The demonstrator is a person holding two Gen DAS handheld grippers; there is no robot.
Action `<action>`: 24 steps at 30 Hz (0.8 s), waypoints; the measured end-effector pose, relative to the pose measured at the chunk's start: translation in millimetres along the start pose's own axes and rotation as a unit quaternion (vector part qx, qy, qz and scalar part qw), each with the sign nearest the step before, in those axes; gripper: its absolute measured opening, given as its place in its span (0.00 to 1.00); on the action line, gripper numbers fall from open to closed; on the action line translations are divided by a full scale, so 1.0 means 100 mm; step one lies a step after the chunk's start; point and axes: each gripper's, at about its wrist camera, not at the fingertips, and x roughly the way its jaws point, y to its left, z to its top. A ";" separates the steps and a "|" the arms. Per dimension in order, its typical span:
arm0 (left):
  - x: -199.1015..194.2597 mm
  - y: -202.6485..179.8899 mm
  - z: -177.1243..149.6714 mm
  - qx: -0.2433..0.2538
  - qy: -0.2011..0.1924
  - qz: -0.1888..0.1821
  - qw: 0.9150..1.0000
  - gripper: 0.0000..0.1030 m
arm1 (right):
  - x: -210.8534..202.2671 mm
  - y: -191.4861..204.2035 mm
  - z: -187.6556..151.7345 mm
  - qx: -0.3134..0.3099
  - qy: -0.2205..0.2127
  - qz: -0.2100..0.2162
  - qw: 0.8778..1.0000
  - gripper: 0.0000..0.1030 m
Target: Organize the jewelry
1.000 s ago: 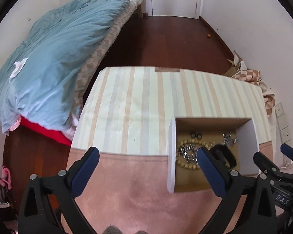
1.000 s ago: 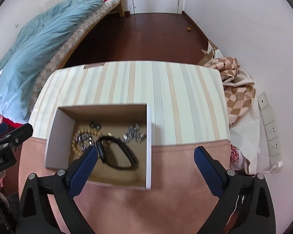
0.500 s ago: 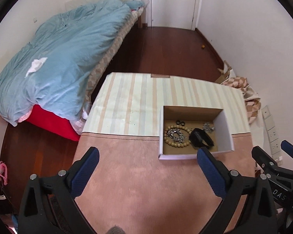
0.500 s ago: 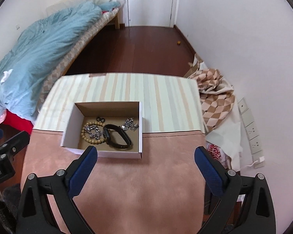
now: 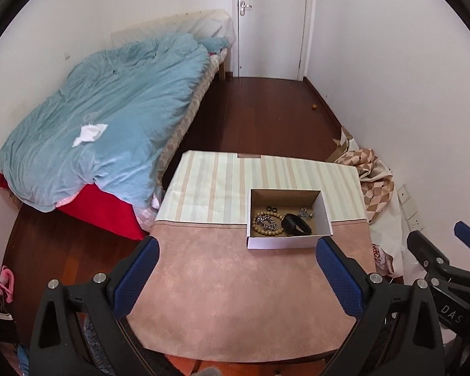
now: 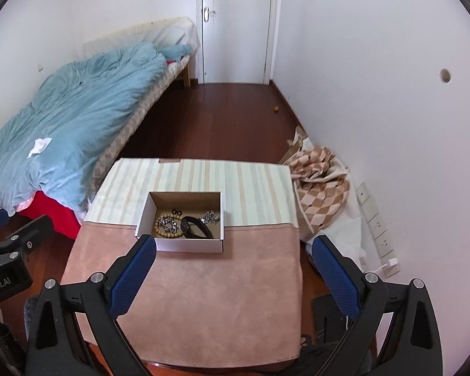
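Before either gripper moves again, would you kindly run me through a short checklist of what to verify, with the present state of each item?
1. Left gripper open and holding nothing: ok.
2. Right gripper open and holding nothing: ok.
3. Box upright on the table, open top unobstructed: ok.
4. Jewelry all inside the box: bead bracelet, black band, silver chain, two small black rings, silver piece: ok.
5. Silver chain free of the bead bracelet: cannot tell, it lies across it.
6. Any loose pieces outside the box on the table: none visible, ok.
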 end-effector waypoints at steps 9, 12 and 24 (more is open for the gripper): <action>-0.42 0.00 -0.08 0.000 -0.016 -0.006 1.000 0.99 | -0.60 -0.05 -0.02 0.003 -0.036 0.004 0.999 0.99; -0.48 0.01 -0.10 -0.002 -0.016 -0.003 1.000 0.99 | -0.72 -0.05 -0.01 0.001 -0.040 0.006 0.999 1.00; -0.26 -0.02 0.13 -0.005 0.014 0.008 1.000 0.99 | -0.53 -0.04 0.19 0.002 -0.018 0.007 1.000 1.00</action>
